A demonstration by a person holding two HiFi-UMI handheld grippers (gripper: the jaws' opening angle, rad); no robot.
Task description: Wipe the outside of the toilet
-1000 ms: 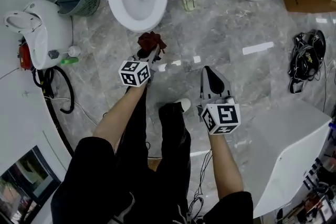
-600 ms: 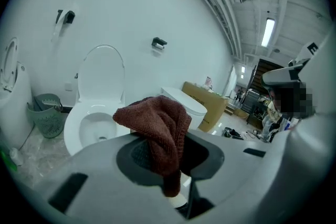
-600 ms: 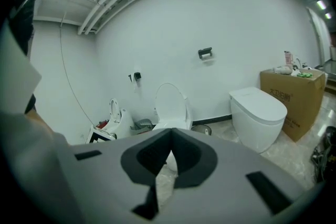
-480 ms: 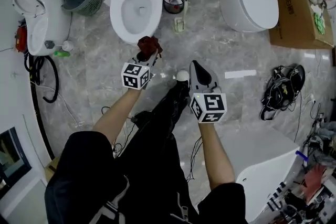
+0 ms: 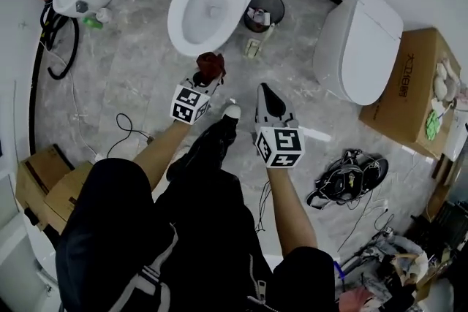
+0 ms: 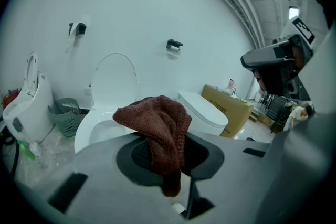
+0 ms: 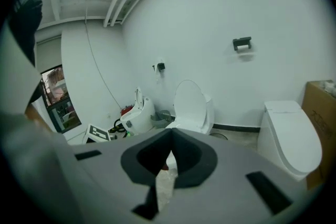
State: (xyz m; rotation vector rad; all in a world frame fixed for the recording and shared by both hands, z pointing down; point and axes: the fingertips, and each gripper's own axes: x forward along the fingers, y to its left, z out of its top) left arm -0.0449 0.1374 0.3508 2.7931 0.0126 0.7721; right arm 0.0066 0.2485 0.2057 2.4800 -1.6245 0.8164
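Toilet (image 5: 208,7), lid up, stands ahead by wall. My right gripper (image 5: 263,93) over floor, short of it, jaws together, nothing between. My left gripper (image 5: 204,77) clamped on dark red cloth (image 5: 210,63), just before bowl's front rim.

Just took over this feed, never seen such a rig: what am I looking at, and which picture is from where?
No robot here: a person holds a two-jaw tool in each hand. One picture looks down from their head; the other two ride on the tools, looking along the jaws. The left claw grips a dark red cloth, near the front of the open toilet. The right claw is shut, empty. On the floor: a closed toilet, a waste bin, a cardboard box.
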